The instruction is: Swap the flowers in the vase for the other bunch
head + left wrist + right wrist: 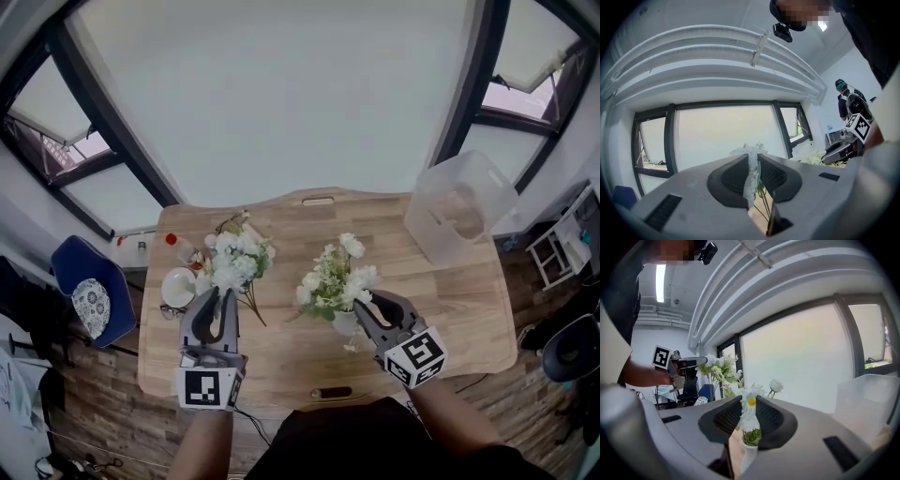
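Note:
On the wooden table point(450, 300) a small white vase point(345, 324) holds white and green flowers point(335, 277). My right gripper point(364, 311) reaches in from the right just above the vase mouth. In the right gripper view its jaws are shut on those flowers point(750, 401), a yellow-centred bloom between the pads and the vase neck point(747, 453) below. The other white bunch point(232, 264) is at the left, and my left gripper point(216, 298) is shut on it. In the left gripper view a white spray point(753, 173) is pinched between the pads, with stems hanging below.
A clear plastic bin point(459, 206) stands at the table's back right. A white bowl point(178, 288) and a red-capped item point(172, 240) sit at the left edge. A small dark object point(330, 393) lies at the front edge. A blue chair point(89, 291) stands left of the table.

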Demonstrator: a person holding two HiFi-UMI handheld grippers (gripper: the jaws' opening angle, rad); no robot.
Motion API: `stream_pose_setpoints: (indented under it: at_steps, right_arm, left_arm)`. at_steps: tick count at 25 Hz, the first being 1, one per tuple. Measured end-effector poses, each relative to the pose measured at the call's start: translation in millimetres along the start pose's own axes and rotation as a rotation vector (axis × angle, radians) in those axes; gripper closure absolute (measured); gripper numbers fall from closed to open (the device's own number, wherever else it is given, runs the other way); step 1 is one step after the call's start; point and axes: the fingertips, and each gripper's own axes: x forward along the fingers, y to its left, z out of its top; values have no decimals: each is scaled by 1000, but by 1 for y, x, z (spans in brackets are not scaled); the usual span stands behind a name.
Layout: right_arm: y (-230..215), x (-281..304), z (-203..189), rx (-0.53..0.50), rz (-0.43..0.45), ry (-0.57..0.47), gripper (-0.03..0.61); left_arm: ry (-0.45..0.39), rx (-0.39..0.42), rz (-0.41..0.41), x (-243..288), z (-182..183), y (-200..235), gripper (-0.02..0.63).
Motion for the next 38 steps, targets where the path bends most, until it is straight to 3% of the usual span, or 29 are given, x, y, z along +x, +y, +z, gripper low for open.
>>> stream_pose_setpoints:
  at_steps: [6, 17, 25, 38]
  right_arm:
    - [4, -4, 0, -1, 8, -43, 474]
    - [-1, -37, -8, -3, -22, -15, 474]
    - [-14, -62, -15, 60, -37, -100, 474]
    - [-26, -73, -8, 67, -12, -223, 486]
  left_arm:
    - [-6, 11, -3, -1, 4, -3, 557]
    - [-11, 13, -27, 5, 8, -16, 557]
    - [-22, 12, -56, 17, 16, -35, 557]
    - [-34, 54, -82, 16, 36, -54, 557]
